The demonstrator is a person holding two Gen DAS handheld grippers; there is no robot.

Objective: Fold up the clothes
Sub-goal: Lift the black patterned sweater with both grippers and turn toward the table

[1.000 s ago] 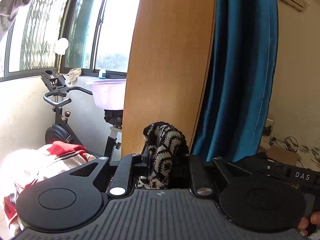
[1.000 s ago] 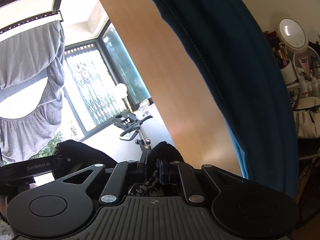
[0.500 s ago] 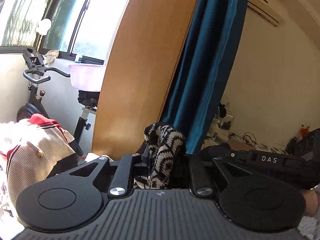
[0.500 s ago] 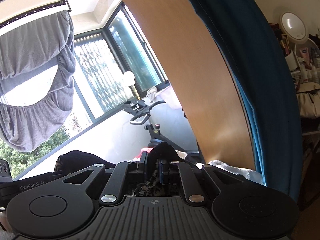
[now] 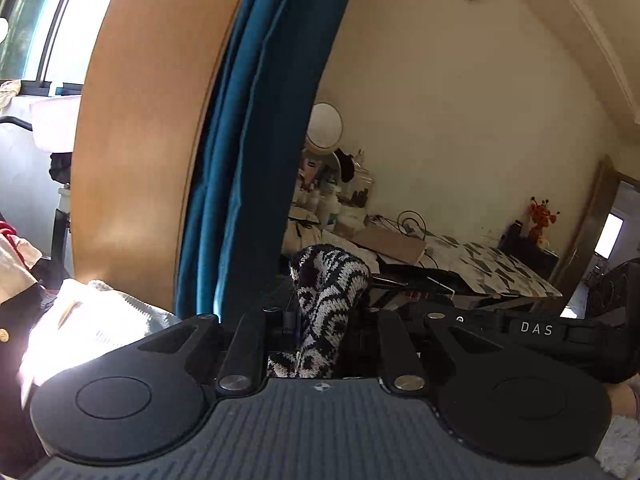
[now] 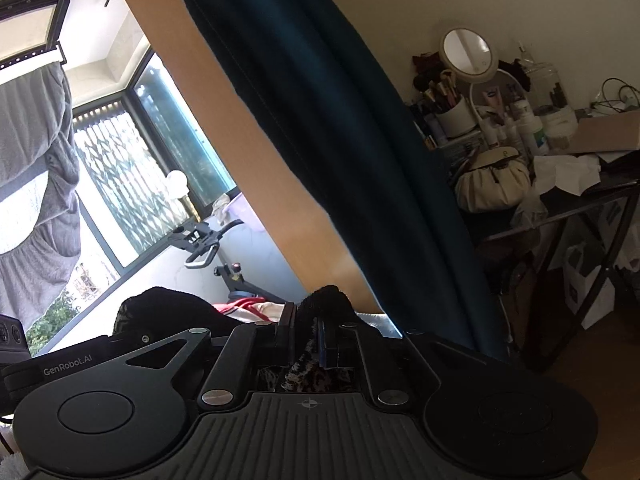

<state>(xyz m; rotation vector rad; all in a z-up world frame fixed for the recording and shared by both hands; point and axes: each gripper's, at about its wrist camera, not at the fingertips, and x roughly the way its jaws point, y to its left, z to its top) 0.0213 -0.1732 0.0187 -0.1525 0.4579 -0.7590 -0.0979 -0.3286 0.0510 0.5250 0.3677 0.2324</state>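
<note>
A black-and-white patterned knit garment [image 5: 328, 276] sticks up between the fingers of my left gripper [image 5: 326, 314], which is shut on it. In the right wrist view the same knit garment [image 6: 326, 300] looks dark, and my right gripper [image 6: 308, 330] is shut on another part of it. Both grippers are held up in the air, side by side. The right gripper's body [image 5: 536, 328] shows at the right of the left wrist view. The left gripper's body [image 6: 68, 360] shows at the left of the right wrist view. The rest of the garment hangs below, out of sight.
A blue curtain [image 5: 256, 140] and a wooden panel [image 5: 140, 120] stand straight ahead. A cluttered desk [image 5: 500, 268] with a round mirror [image 6: 466, 50] lies to the right. An exercise bike [image 6: 208, 240] stands by the window. Pale clothes [image 5: 92, 320] lie low on the left.
Both views have swung to the right, away from the window and bike toward the curtain and desk. Both grippers stay shut on the knit garment.
</note>
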